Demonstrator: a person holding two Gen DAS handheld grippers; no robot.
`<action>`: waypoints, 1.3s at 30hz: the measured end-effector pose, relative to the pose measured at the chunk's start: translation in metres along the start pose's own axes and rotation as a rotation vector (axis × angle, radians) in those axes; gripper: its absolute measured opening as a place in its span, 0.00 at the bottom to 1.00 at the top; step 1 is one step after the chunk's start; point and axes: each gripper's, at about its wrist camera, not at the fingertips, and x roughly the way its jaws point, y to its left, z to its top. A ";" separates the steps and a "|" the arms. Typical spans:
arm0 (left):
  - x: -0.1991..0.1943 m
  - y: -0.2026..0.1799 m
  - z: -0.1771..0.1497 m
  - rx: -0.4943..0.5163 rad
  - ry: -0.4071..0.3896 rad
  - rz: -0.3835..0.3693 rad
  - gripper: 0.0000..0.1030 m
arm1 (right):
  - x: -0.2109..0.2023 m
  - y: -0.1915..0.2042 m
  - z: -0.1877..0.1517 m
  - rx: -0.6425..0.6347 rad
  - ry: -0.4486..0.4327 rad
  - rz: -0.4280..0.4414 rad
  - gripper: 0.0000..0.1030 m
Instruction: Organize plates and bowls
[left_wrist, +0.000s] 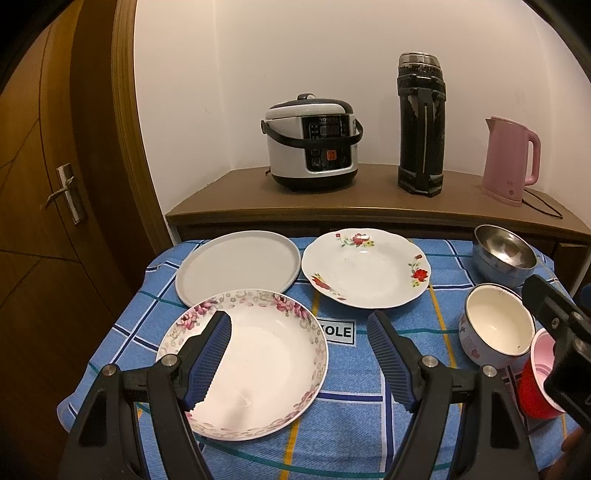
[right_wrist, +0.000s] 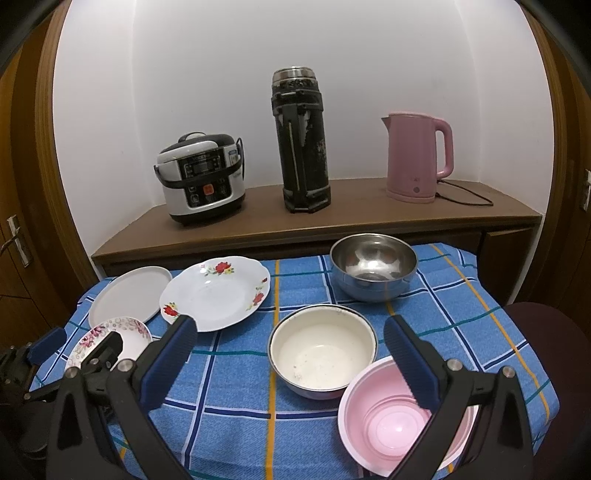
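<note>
Left gripper (left_wrist: 301, 334) is hovering wide open, holding nothing, above the blue checked cloth (left_wrist: 369, 417). Its left finger is overlapping the pink-flowered plate (left_wrist: 266, 365), which is lying directly under and slightly left of the gap. Just ahead-left of that finger the plain grey plate (left_wrist: 236, 264) is sitting flat, its near rim tucked under or touching the pink-flowered plate's rim; can't tell which. Ahead and a bit right, the red-rose plate (left_wrist: 365, 267) is lying apart from both.

To the left gripper's right: the cream enamel bowl (left_wrist: 496, 325), the steel bowl (left_wrist: 504, 254) further ahead, and the pink bowl with red outside (left_wrist: 535, 384) nearest, partly hidden by the right gripper's body.

Right gripper (right_wrist: 288, 332) is also hanging wide open and empty. The cream enamel bowl (right_wrist: 323, 350) is sitting between its fingers, just below the tips. Its right finger is crossing over the pink bowl (right_wrist: 384, 417), which is touching or just beside the enamel bowl. The steel bowl (right_wrist: 373, 267) is standing ahead, slightly right. The red-rose plate (right_wrist: 218, 291) is ahead-left, by the left fingertip.

Well ahead of both, on a brown counter (right_wrist: 332, 221): rice cooker (right_wrist: 201, 177), black thermos (right_wrist: 301, 144), pink kettle (right_wrist: 417, 158).
</note>
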 end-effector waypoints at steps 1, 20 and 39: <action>0.000 0.000 0.000 0.000 0.001 0.000 0.76 | 0.000 0.000 0.000 -0.001 -0.001 -0.001 1.00; 0.011 -0.018 0.001 0.023 0.022 -0.009 0.76 | 0.004 -0.013 0.002 0.003 -0.008 -0.008 1.00; 0.013 -0.075 -0.001 0.087 0.056 -0.163 0.76 | -0.017 -0.081 0.002 0.009 -0.041 -0.128 1.00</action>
